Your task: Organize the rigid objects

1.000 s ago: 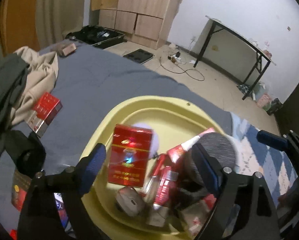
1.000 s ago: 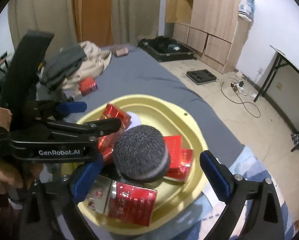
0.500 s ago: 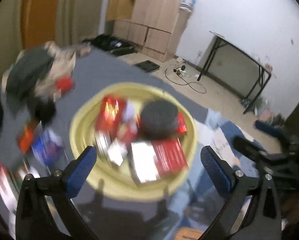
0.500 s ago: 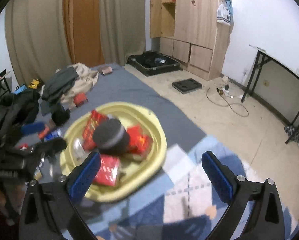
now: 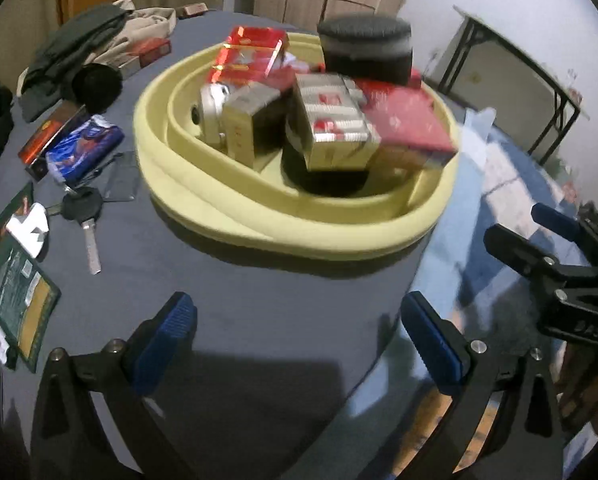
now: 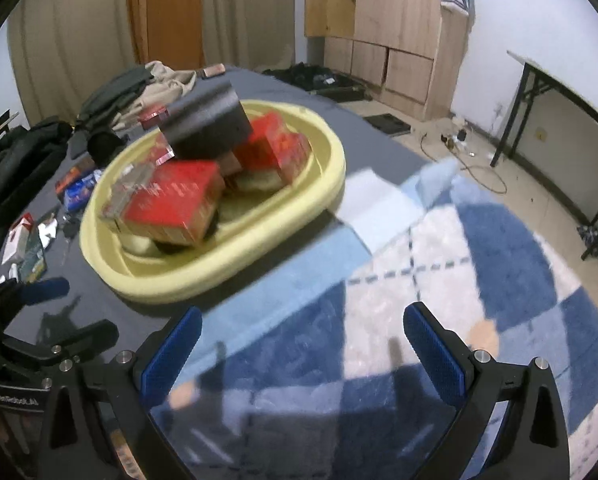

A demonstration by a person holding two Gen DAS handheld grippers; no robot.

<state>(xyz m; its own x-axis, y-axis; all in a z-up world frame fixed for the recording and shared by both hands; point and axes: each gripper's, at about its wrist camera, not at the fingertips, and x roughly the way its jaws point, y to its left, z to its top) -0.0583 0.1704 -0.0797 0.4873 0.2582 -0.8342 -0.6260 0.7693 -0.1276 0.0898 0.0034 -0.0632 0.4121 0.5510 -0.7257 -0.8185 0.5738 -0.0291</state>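
Observation:
A yellow oval basin (image 5: 203, 184) sits on the grey bed cover, piled with red cartons (image 5: 407, 120), a silver-and-red carton (image 5: 331, 120), a silver camera (image 5: 213, 114) and a black round speaker (image 5: 365, 50). It also shows in the right wrist view (image 6: 331, 184). My left gripper (image 5: 299, 336) is open and empty, well short of the basin's near rim. My right gripper (image 6: 303, 344) is open and empty over the blue checked blanket (image 6: 479, 280). The right gripper's fingers (image 5: 555, 220) show at the left view's right edge.
Left of the basin lie keys (image 5: 83, 212), a blue packet (image 5: 85, 148), a dark red pack (image 5: 45, 136), a green card (image 5: 19, 288) and a black cylinder (image 5: 97, 84). Clothes (image 5: 95, 36) pile at the back. A folding table (image 6: 571, 104) and wooden cabinets (image 6: 387, 20) stand beyond.
Both grippers have pulled back from above the basin, down and toward the near side. The basin now sits farther ahead of each. Both stay open and empty.

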